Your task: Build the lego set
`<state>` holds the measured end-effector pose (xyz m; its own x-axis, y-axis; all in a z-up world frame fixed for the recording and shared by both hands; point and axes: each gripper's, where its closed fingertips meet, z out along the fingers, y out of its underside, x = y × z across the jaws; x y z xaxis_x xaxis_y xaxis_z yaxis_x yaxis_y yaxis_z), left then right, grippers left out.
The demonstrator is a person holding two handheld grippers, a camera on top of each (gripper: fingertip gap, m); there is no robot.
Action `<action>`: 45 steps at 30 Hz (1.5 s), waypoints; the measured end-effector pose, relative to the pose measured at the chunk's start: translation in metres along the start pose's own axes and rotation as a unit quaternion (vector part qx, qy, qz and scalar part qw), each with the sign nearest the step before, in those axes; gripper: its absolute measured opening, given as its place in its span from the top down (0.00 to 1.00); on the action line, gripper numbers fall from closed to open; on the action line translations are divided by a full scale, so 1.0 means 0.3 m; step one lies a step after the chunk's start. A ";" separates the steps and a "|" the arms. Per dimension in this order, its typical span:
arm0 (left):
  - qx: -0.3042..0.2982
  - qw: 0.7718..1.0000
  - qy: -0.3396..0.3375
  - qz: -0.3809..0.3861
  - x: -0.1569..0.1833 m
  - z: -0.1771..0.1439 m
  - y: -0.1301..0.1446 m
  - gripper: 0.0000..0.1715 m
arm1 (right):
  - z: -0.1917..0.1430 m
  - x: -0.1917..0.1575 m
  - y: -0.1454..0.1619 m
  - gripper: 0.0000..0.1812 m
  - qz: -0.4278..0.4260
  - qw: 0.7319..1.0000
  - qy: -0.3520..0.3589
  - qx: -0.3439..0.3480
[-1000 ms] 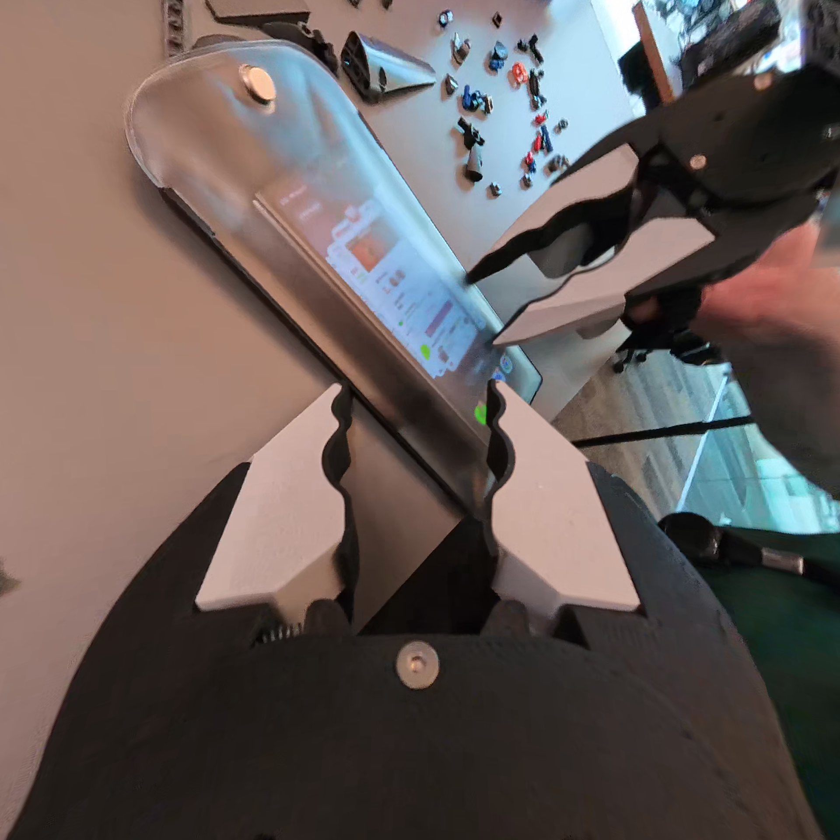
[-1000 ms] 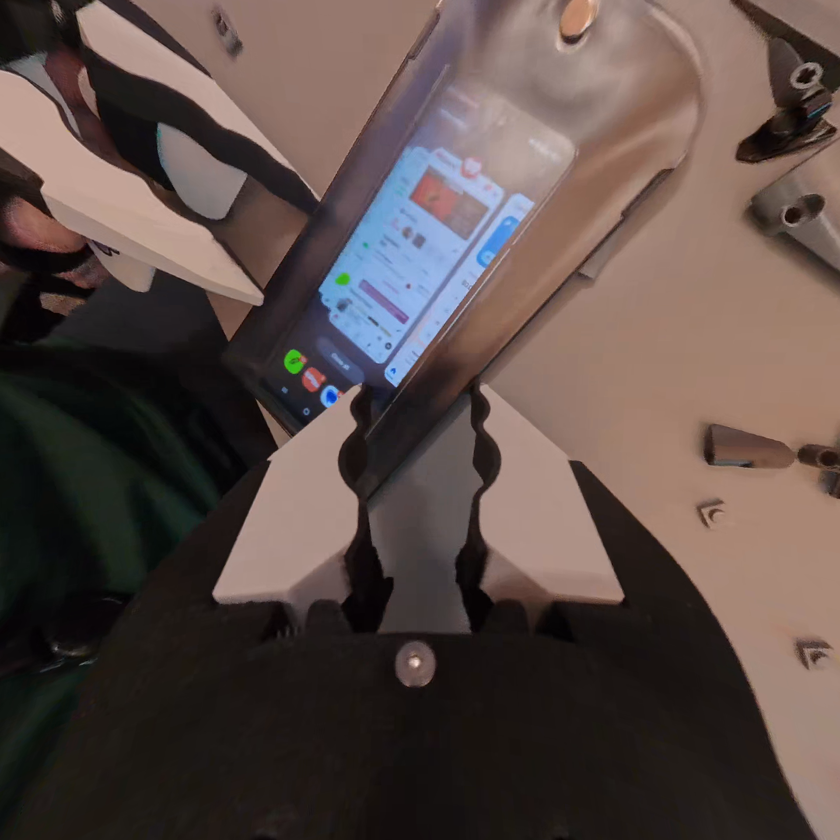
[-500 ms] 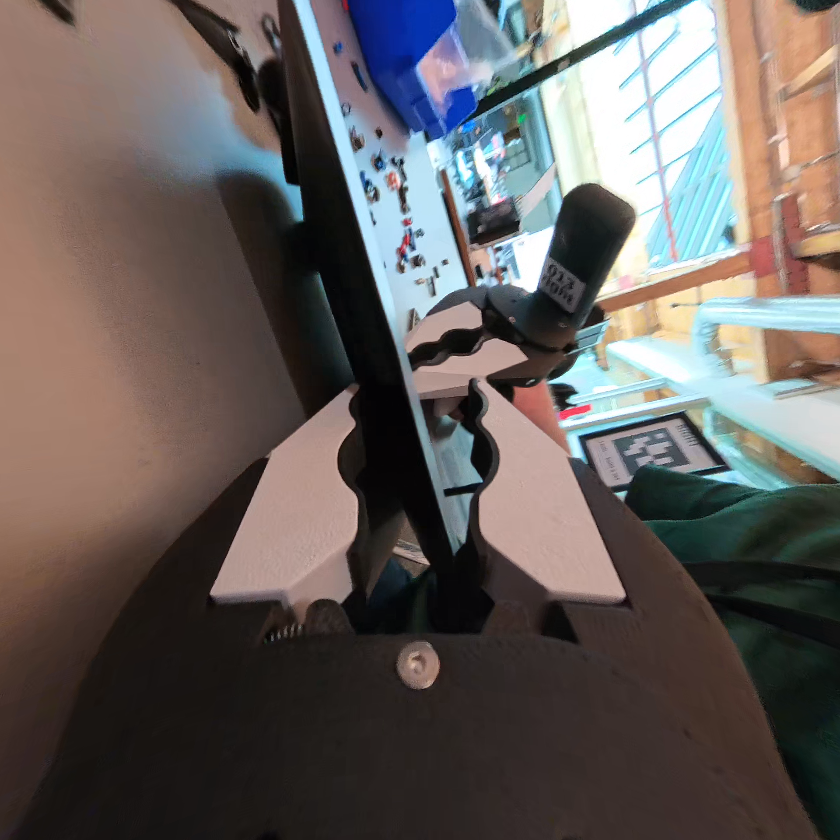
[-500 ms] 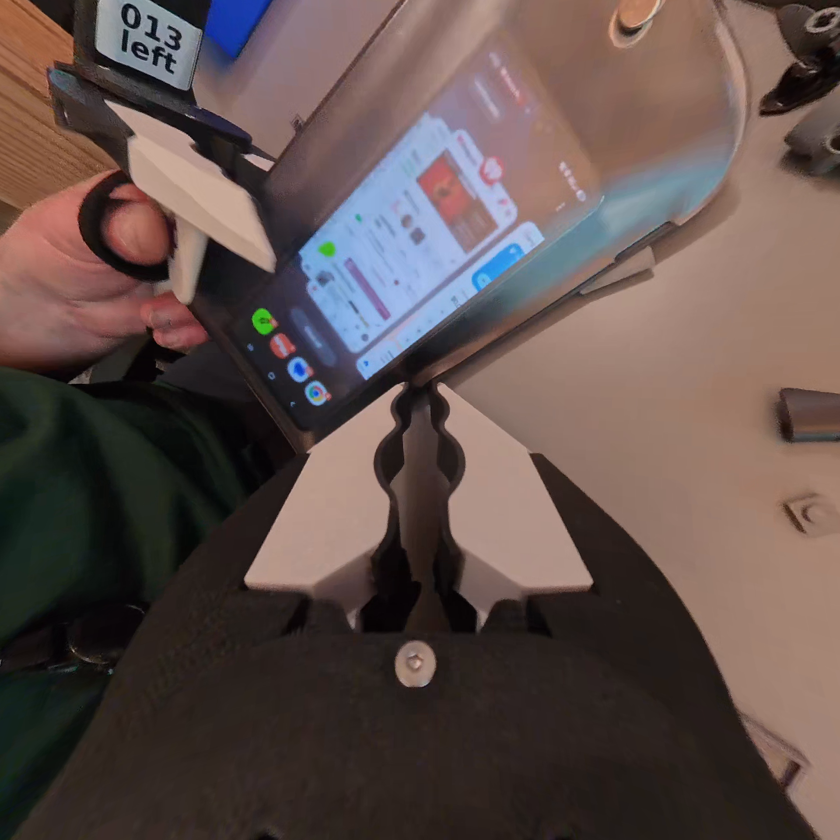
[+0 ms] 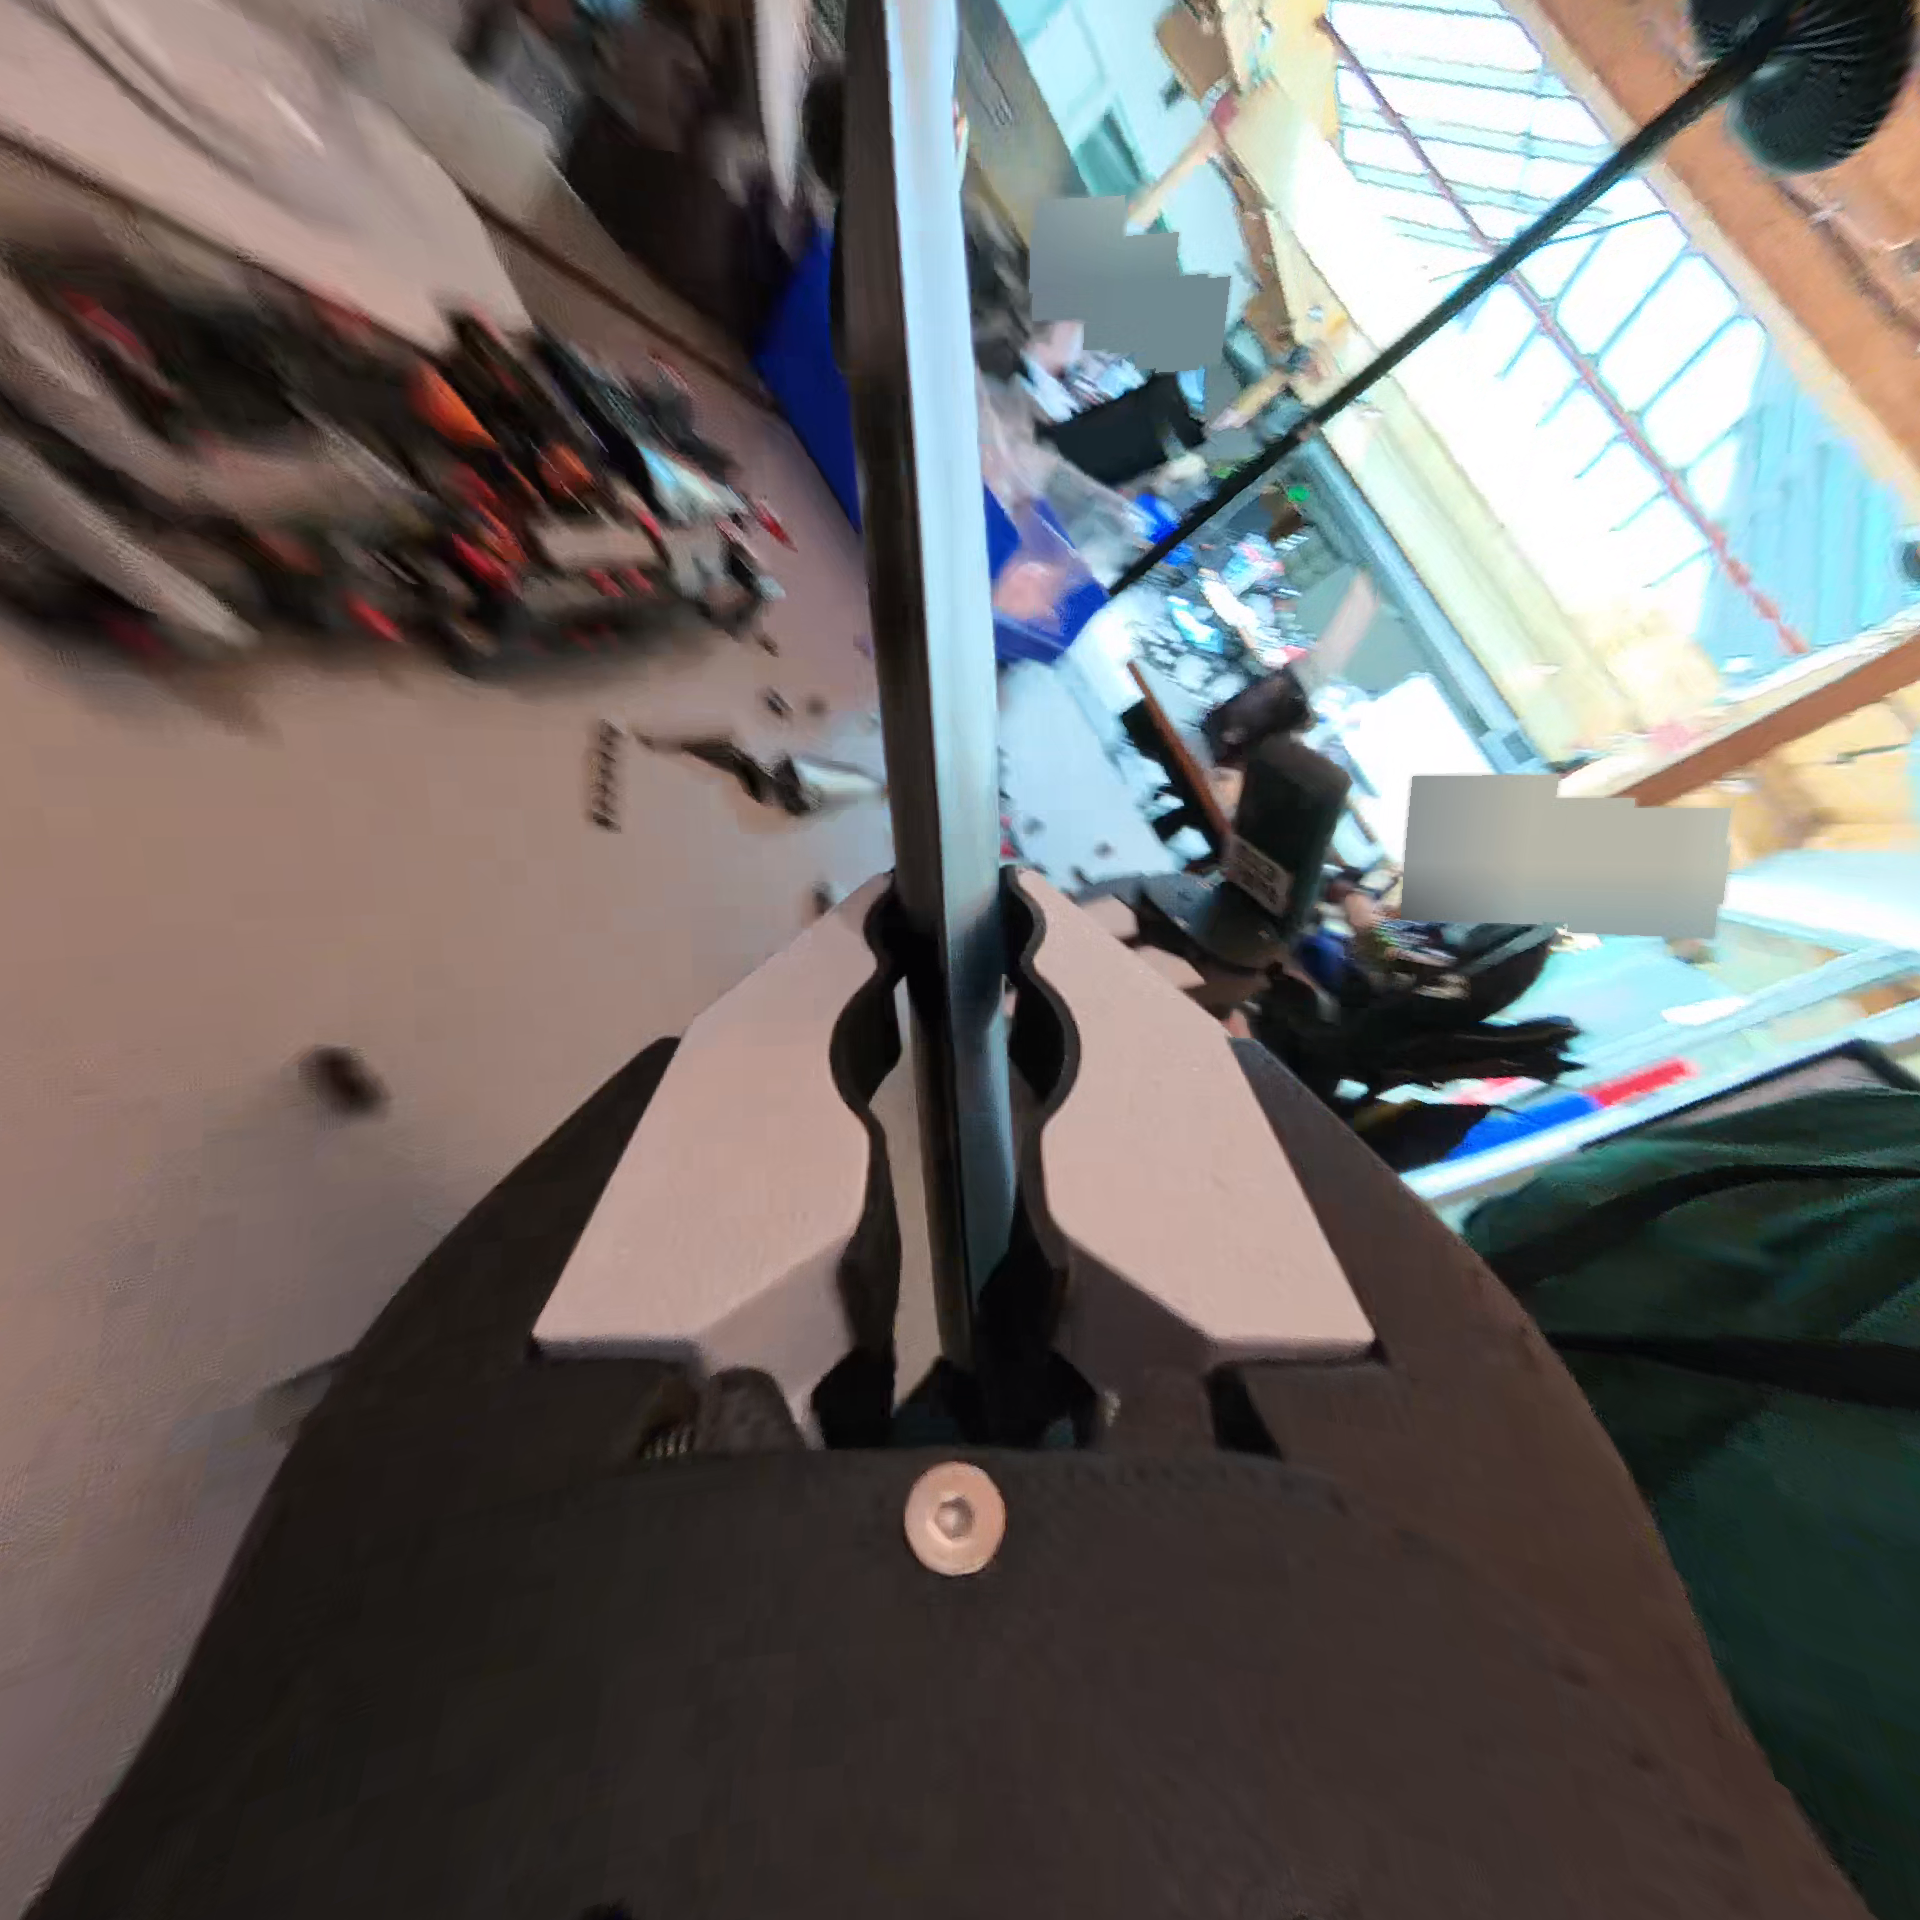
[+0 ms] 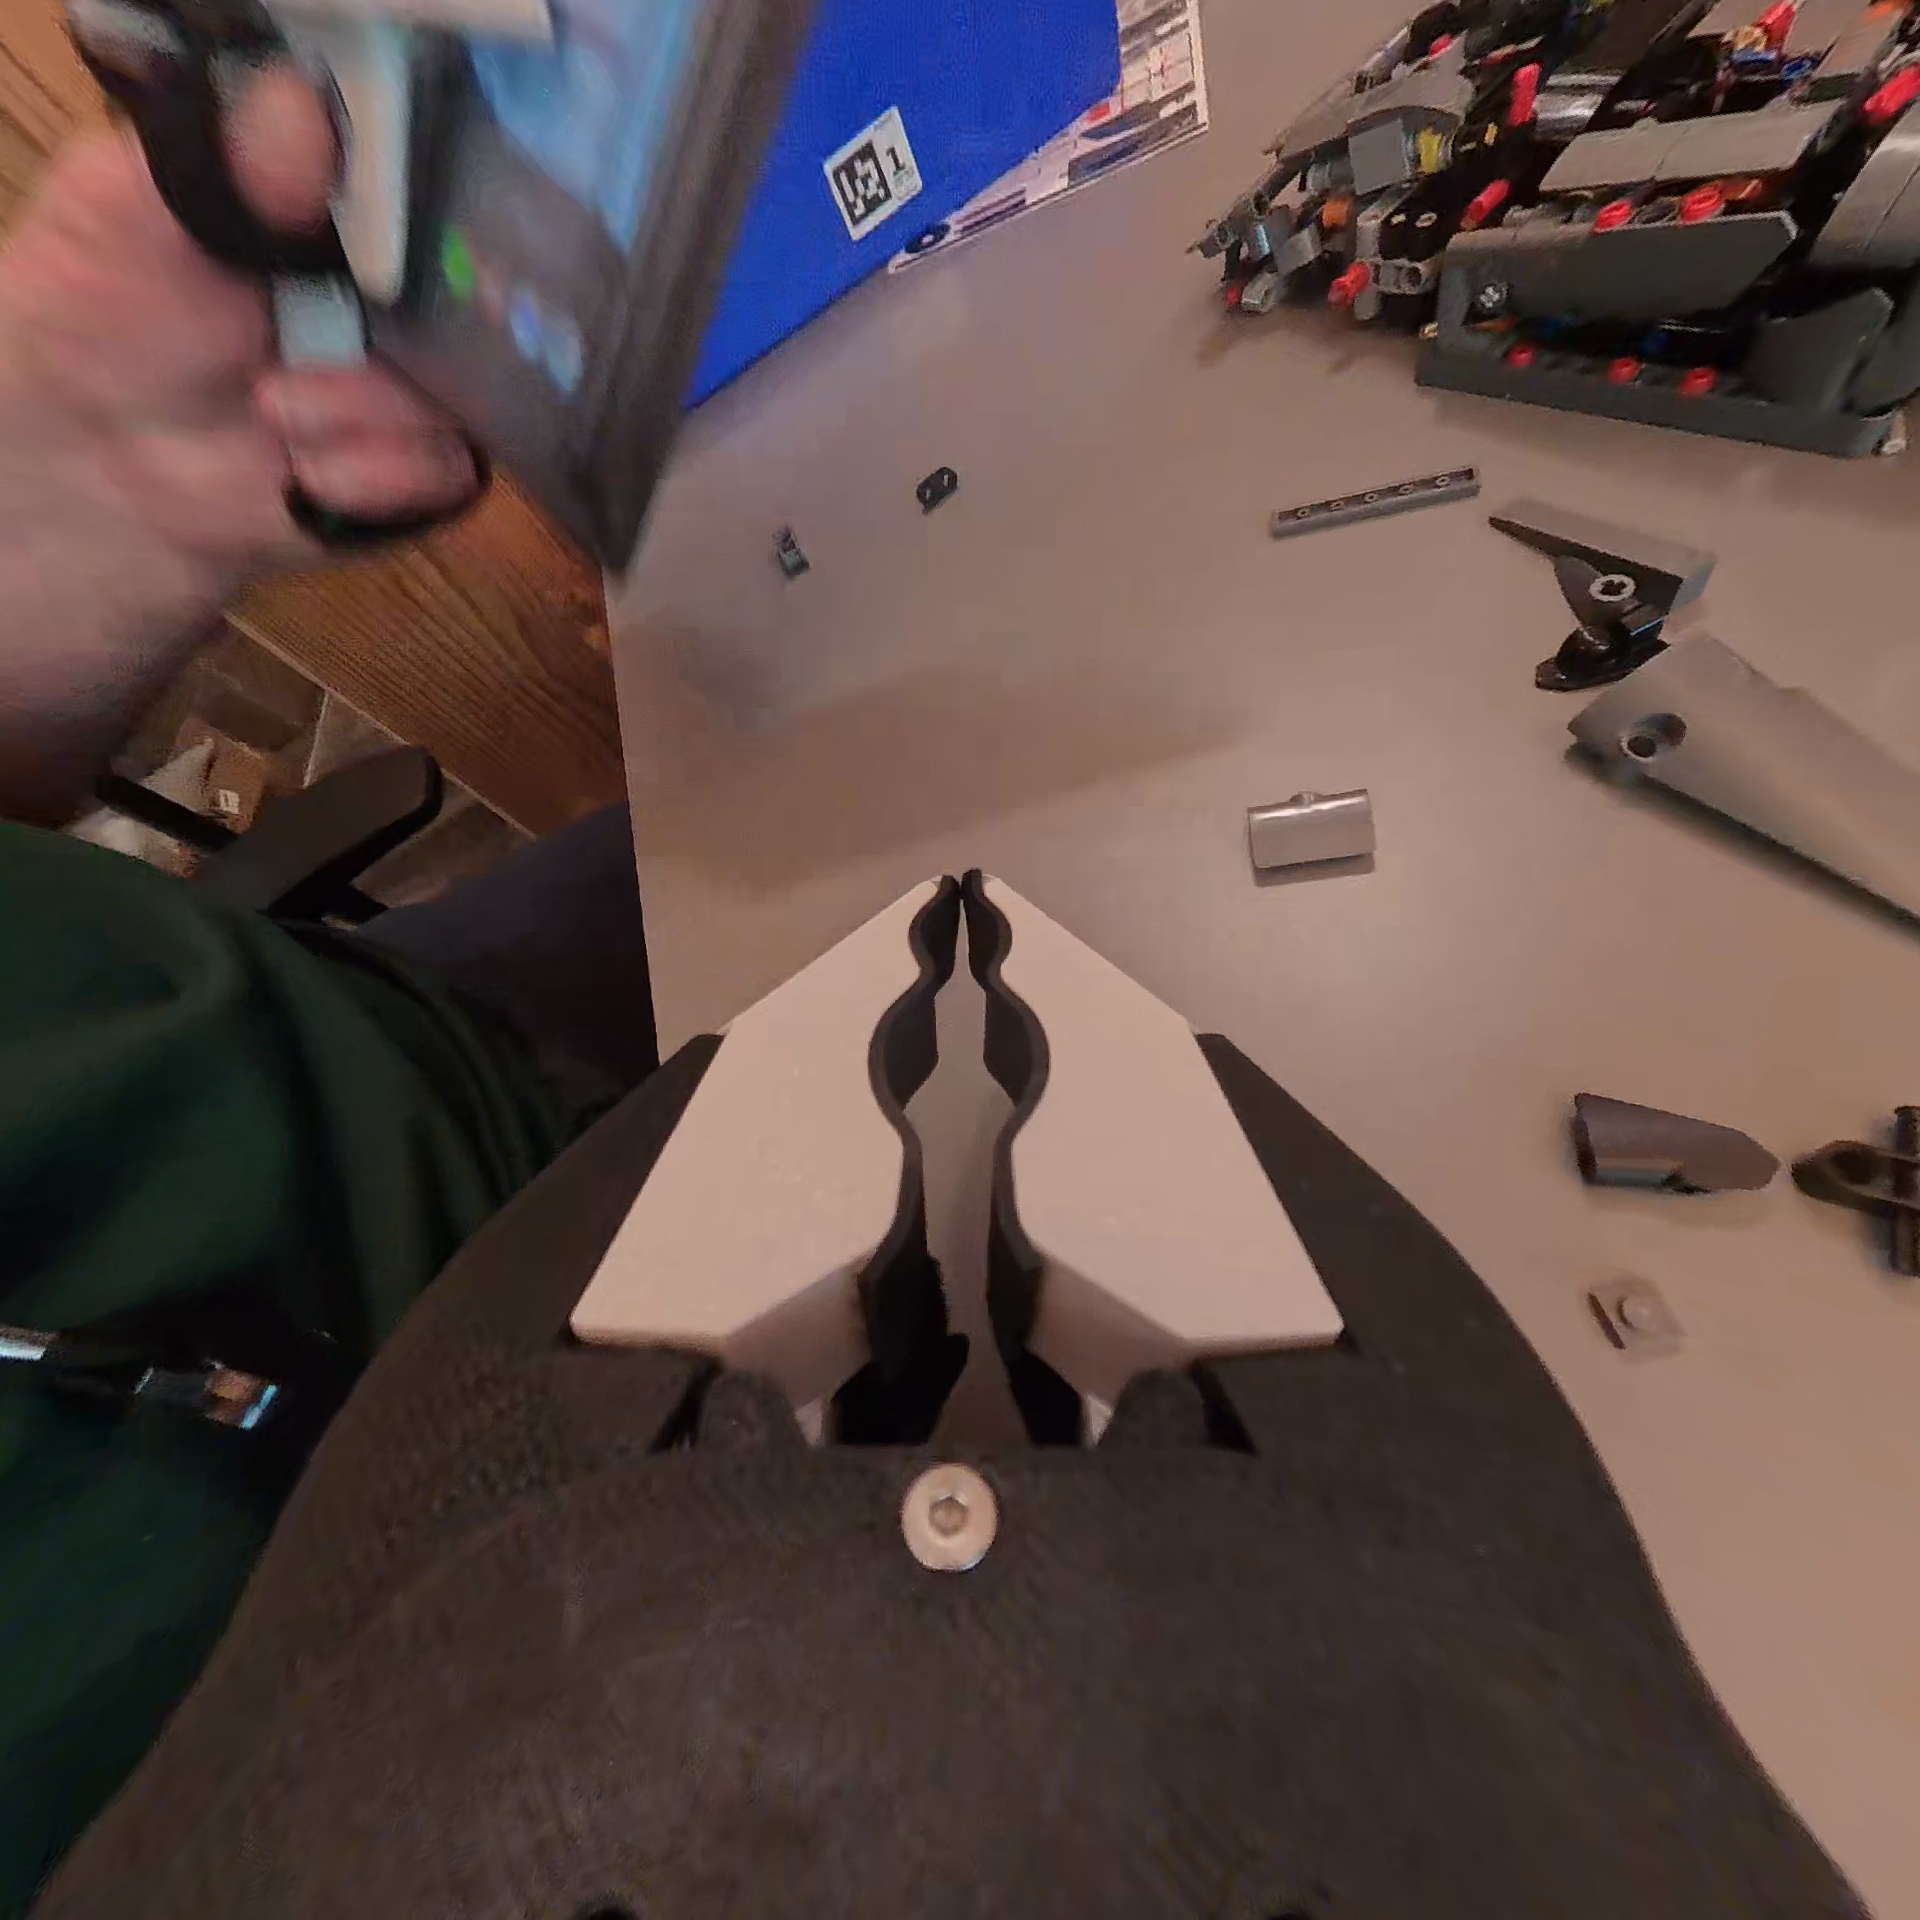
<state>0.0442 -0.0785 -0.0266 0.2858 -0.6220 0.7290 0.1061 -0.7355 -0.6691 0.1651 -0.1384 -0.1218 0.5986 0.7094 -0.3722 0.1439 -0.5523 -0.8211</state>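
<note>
My left gripper (image 5: 948, 904) is shut on a phone in a clear holder (image 5: 914, 540), seen edge-on and held upright above the table. The phone also shows blurred in the right wrist view (image 6: 520, 260), lifted at the upper left by the hand with the left gripper. My right gripper (image 6: 961, 883) is shut and empty, over the table's front edge. A partly built dark grey lego model (image 6: 1621, 218) with red pins stands at the far right. Loose grey pieces lie near: a small curved piece (image 6: 1311, 828), a long panel (image 6: 1756, 769), a thin beam (image 6: 1371, 502).
A blue sheet with a marker tag (image 6: 914, 156) lies at the back of the grey table (image 6: 1039, 644). More small parts (image 6: 1673, 1153) lie at the right. The blurred lego pile (image 5: 416, 499) shows at the left. A green sleeve (image 6: 156, 1091) is at the lower left. Spacing between my two grippers at the tips: around 15 centimetres.
My left gripper closed on the phone holder and lifted and turned it upright, away to the left. My right gripper let go of the holder's edge, shut empty and drew back.
</note>
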 end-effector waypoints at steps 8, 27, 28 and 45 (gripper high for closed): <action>0.017 0.968 -0.236 0.079 -0.315 -0.684 -0.487 0.92 | 0.002 0.009 0.000 1.00 0.027 1.000 -0.013 -0.002; 0.005 0.927 -0.372 0.056 -0.683 -1.055 -0.784 0.92 | 0.016 0.010 0.016 1.00 0.052 0.998 -0.030 -0.023; -0.001 0.920 -0.388 0.051 -0.725 -1.102 -0.822 0.92 | 0.015 0.010 0.016 1.00 0.053 0.998 -0.030 -0.022; -0.017 0.917 -0.384 -0.106 -1.337 -1.358 -0.948 0.92 | 0.042 0.021 0.045 1.00 0.059 0.996 -0.020 -0.061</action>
<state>-0.4886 0.2709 -0.0699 0.8499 -0.1013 0.5171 0.2105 -0.8343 -0.5095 0.1608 -0.1359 -0.1409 0.5853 0.6515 -0.4828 0.1707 -0.6810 -0.7121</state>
